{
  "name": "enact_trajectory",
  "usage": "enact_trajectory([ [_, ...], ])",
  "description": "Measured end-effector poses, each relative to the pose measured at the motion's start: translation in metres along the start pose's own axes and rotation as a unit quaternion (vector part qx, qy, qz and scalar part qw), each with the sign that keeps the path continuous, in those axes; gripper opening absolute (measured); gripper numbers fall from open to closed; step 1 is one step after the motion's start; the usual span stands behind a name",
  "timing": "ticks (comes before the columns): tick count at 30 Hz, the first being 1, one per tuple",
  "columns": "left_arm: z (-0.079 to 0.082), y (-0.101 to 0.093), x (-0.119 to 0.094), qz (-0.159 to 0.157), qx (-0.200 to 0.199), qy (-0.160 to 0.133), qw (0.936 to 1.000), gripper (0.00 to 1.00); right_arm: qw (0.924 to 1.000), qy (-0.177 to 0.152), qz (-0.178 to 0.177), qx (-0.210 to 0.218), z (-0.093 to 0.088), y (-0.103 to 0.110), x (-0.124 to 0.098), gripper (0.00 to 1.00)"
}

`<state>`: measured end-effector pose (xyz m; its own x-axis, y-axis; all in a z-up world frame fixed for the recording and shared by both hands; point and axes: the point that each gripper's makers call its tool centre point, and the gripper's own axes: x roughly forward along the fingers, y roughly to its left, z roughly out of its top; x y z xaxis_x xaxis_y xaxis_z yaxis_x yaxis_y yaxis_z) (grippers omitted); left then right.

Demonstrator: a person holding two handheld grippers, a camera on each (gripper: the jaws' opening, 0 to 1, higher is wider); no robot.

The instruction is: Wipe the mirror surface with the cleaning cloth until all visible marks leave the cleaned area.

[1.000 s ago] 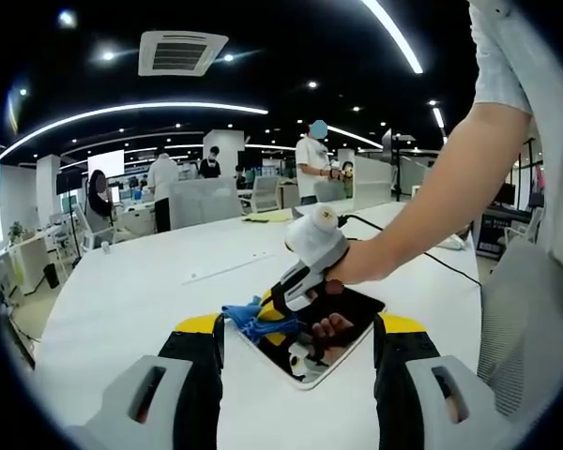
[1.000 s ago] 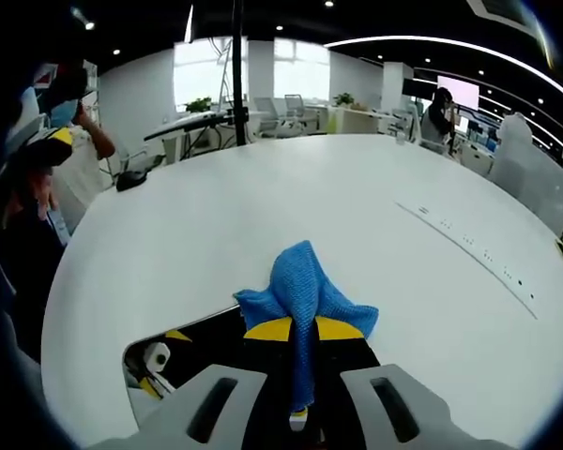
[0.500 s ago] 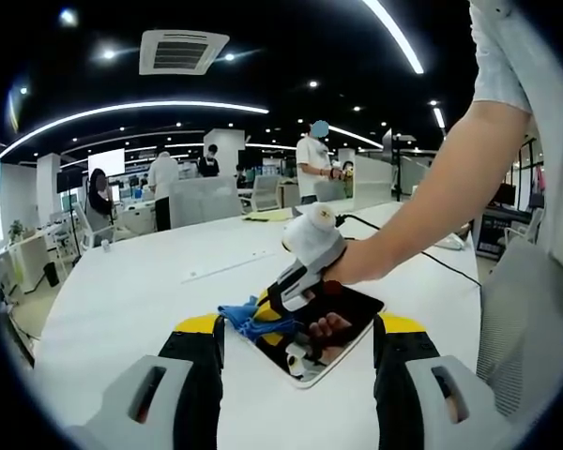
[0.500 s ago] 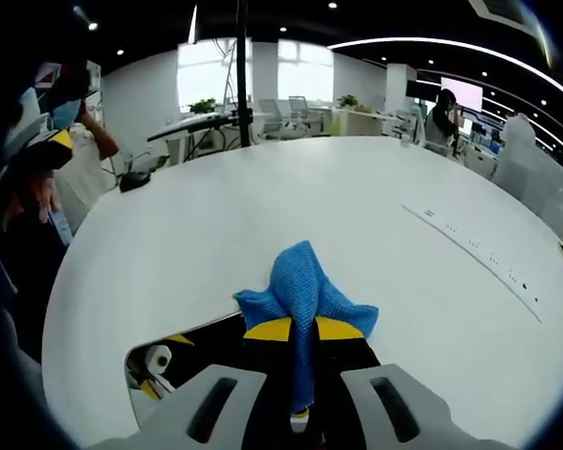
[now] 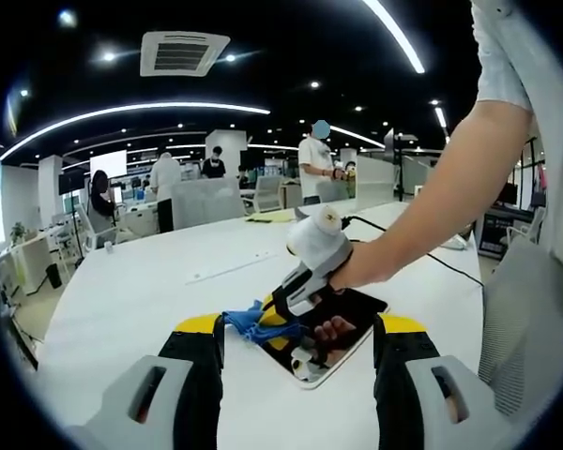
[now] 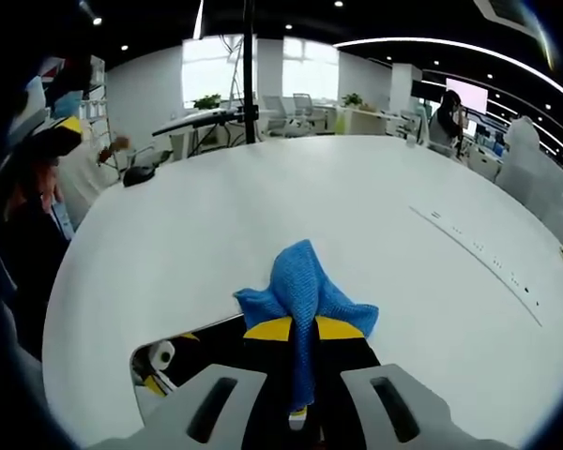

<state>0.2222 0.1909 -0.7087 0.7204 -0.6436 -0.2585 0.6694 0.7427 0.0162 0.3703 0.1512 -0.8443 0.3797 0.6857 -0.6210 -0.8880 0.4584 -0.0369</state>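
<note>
Right gripper [image 6: 300,352]: fingers clamped on blue cleaning cloth [image 6: 303,291], pressing it at mirror [image 5: 324,328] edge for wiping.
Left gripper [image 5: 300,361]: fingers wide apart, empty, watching.
Counter [image 6: 263,216]: supports mirror.

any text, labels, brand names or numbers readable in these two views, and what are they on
None can be read.
The row of small dark marks on the white table is too small to read.
The bright screen far back in the office is blurred.
The blue cloth, the mirror and the right claw show no lettering.
</note>
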Motion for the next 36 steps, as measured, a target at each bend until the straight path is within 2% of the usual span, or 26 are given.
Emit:
enact_trajectory([
  [36, 0.010, -0.003, -0.004, 0.004, 0.007, -0.013, 0.9999, 0.66, 0.9998, 0.015, 0.012, -0.009, -0.009, 0.029, -0.012, 0.02],
])
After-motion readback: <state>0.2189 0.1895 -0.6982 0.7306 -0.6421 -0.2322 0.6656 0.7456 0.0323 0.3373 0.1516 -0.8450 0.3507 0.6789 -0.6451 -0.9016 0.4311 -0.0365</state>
